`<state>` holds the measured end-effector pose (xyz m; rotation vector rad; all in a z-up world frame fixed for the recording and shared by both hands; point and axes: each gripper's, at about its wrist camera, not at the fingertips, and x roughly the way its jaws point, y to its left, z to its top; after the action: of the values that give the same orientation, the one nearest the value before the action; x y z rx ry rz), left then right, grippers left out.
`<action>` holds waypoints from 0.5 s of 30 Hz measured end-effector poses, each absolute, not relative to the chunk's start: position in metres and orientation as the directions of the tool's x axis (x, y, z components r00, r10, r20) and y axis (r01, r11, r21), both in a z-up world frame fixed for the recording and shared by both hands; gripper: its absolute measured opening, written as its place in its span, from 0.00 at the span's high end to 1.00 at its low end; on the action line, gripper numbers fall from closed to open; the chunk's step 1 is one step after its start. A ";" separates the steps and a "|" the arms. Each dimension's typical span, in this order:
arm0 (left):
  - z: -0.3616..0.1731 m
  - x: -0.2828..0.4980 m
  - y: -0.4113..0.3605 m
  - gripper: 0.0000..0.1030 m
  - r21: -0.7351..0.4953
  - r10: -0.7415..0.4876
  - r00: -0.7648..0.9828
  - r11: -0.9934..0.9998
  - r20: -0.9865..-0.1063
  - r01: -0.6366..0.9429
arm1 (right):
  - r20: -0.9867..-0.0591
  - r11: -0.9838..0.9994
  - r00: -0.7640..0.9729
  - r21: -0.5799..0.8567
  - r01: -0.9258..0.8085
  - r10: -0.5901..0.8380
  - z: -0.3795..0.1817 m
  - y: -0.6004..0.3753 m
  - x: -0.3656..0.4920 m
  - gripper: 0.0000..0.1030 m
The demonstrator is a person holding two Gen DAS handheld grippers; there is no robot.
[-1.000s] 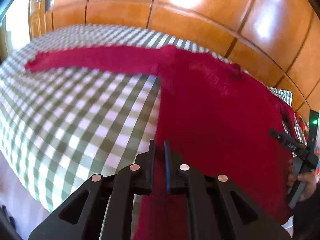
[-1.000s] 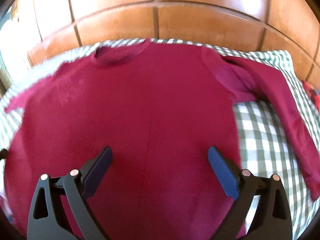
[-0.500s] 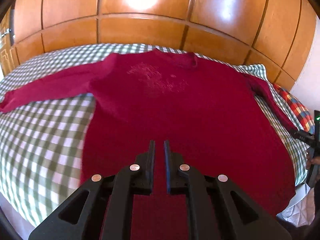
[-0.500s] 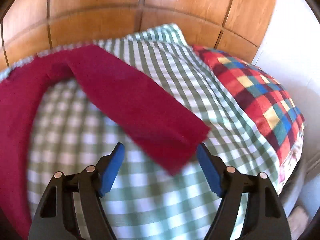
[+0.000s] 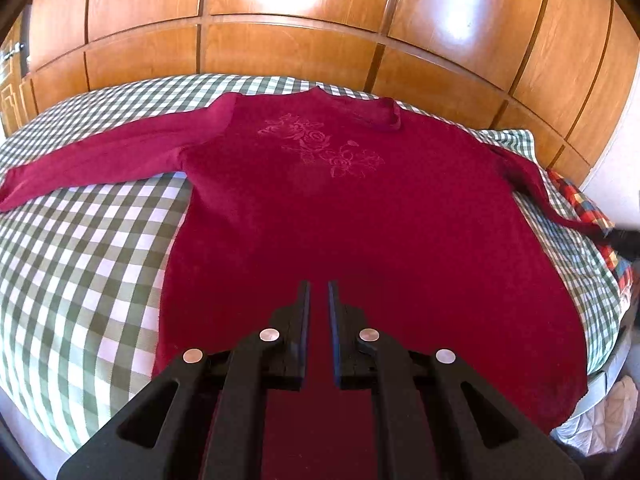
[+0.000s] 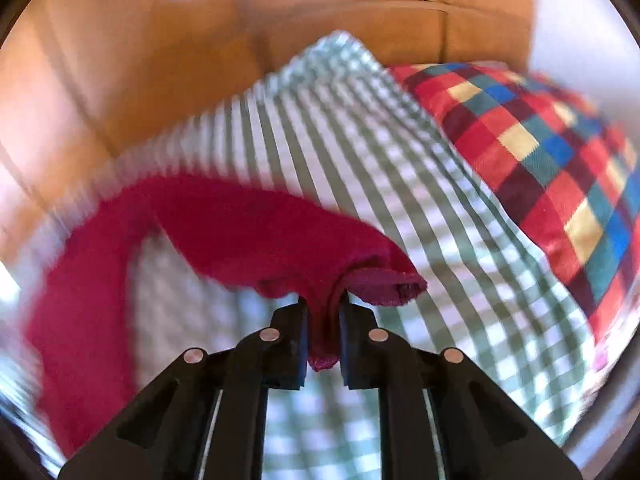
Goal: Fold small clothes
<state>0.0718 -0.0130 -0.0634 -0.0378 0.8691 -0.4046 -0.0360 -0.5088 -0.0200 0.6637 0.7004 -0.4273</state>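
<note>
A dark red long-sleeved sweater with a rose pattern lies flat on the green checked bed cover, sleeves spread to both sides. My left gripper is shut and empty, above the sweater's lower middle. My right gripper is shut on the cuff end of the sweater's right sleeve and holds it raised off the cover. The right gripper shows as a dark shape at the right edge of the left wrist view.
A multicoloured checked pillow lies to the right of the sleeve. Wooden panelling runs behind the bed. The bed's near edge and white bedding show at lower right.
My right gripper swung from the sweater's body to the right sleeve end, closed on the cuff and lifted it. The left gripper turned from the left sleeve side to face the sweater's middle.
</note>
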 end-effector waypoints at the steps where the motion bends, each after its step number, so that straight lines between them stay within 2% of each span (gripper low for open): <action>1: -0.063 0.071 -0.012 0.94 -0.202 -0.367 0.573 0.921 -0.733 0.332 | -0.656 0.659 0.747 0.515 0.548 -0.109 -0.006 -0.521 -0.045 0.89; 4: -0.063 0.071 -0.010 0.94 -0.216 -0.382 0.570 0.916 -0.727 0.338 | -0.558 0.546 0.830 0.686 0.481 -0.029 0.016 -0.546 -0.053 0.89; 9: -0.063 0.071 -0.009 0.94 -0.235 -0.399 0.569 0.910 -0.719 0.341 | -0.561 0.579 0.825 0.695 0.427 0.066 0.038 -0.524 -0.013 0.89; 15: -0.060 0.072 -0.005 0.94 -0.256 -0.414 0.573 0.905 -0.707 0.339 | -0.446 0.628 0.852 0.754 0.193 0.273 0.070 -0.422 0.055 0.89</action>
<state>0.0720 -0.0053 -0.0603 -0.0954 0.8533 -0.4423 0.0551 -0.4222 0.0696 0.9033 0.5678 0.0488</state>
